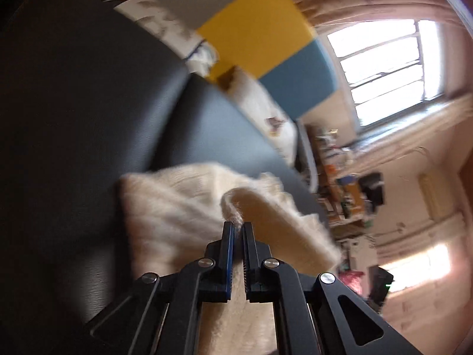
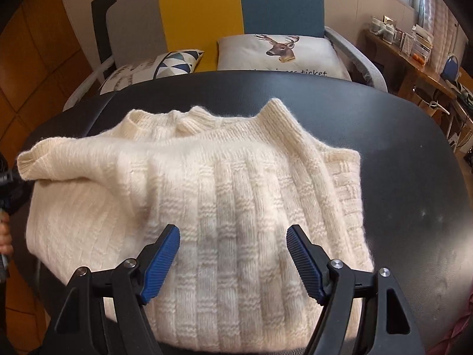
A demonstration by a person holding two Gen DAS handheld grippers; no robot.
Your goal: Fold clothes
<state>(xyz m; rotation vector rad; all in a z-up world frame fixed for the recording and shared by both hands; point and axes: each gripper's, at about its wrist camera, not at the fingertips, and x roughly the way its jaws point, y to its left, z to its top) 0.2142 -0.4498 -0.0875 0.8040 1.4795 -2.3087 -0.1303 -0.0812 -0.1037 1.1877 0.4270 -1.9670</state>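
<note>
A cream knitted sweater lies on the black table, with one sleeve folded across its chest toward the left and the cuff at the table's left side. My right gripper hovers open just above the sweater's lower body, blue pads spread wide with nothing between them. In the left wrist view my left gripper is shut on a fuzzy rolled edge of the sweater, lifted a little off the table. A hand shows at the far left edge.
Behind the table stands a grey, yellow and blue sofa with a deer cushion and a triangle-pattern cushion. A cluttered wooden desk runs along the right wall under a window. Bare black tabletop lies right of the sweater.
</note>
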